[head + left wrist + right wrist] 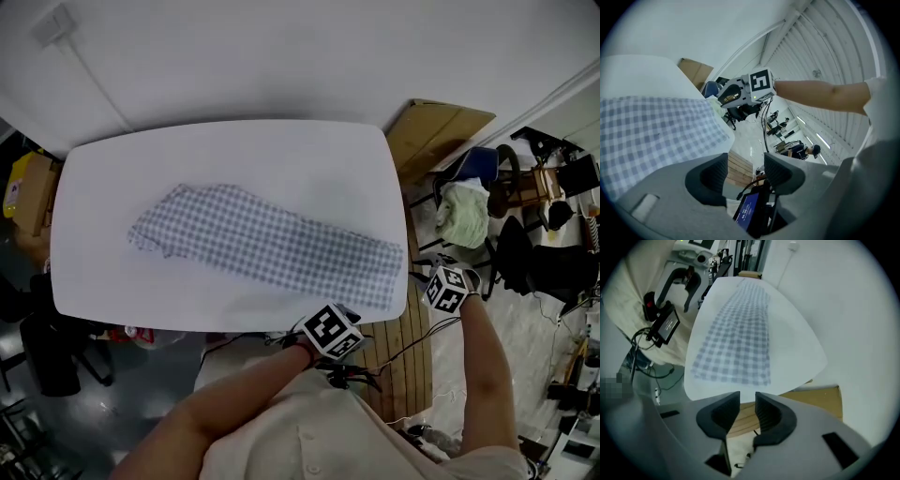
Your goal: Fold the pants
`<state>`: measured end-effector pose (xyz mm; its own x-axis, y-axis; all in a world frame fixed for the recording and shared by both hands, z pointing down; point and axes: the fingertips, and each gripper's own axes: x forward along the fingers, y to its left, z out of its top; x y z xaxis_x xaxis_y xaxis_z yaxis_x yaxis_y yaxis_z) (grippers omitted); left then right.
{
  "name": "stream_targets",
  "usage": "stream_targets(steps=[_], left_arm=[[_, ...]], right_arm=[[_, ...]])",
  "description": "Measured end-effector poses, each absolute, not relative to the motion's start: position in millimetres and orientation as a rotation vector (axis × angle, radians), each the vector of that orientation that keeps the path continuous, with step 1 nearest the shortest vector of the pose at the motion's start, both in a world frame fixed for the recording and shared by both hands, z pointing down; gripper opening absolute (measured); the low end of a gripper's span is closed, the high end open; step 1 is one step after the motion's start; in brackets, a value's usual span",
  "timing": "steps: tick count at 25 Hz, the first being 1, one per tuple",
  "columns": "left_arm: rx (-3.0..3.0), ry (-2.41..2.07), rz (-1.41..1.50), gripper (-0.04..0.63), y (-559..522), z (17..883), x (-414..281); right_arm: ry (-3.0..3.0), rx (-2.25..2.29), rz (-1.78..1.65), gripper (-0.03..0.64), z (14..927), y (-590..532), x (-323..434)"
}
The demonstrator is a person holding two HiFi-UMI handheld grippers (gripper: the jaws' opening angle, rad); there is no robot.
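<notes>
pants (267, 246): checked, lying flat and slantwise on the white table (234, 150). the wider end is at the far left and the narrower end sits at the near right corner, close to the edge.

left gripper (745, 171): jaws wide apart, nothing between them. it sits just off the near table edge.
right gripper (747, 408): jaws at a narrow gap, also empty. it hangs past the right corner, pointing steeply down.

step, as i read it: take the narrow end for the first fold. put one gripper on each corner of that end and open the right one wider before you go in. pinch every layer, lift low, carry it across to the wide end and match the edges before letting go.

views: only the head view shows the whole garment and both ends. the right gripper view looks down the cloth's length and shows the near hem lying square. the left gripper view shows the right gripper's marker cube (759, 83) in the air beyond the corner.
</notes>
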<state>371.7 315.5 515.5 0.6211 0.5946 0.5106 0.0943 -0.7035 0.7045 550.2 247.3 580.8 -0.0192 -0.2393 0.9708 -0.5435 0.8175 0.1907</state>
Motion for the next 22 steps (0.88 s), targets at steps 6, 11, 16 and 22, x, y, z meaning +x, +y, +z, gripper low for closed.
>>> stream_targets(steps=[6,11,16,22], left_arm=[[2.243,0.437,0.944,0.23,286,510,366],[2.264,0.243,0.854,0.229,234,506,344],[2.257,0.075,0.739,0.225,184,498,315],[2.27,-0.072,0.65,0.214,138,494,268]], right_arm=[[-1.796,0.926,0.267,0.057,534,179,500],[-1.953,0.929,0.3,0.043,515,132,437],[-2.023,0.83,0.322,0.023,504,97,384],[-2.042,0.784,0.297,0.017,496,59,342]])
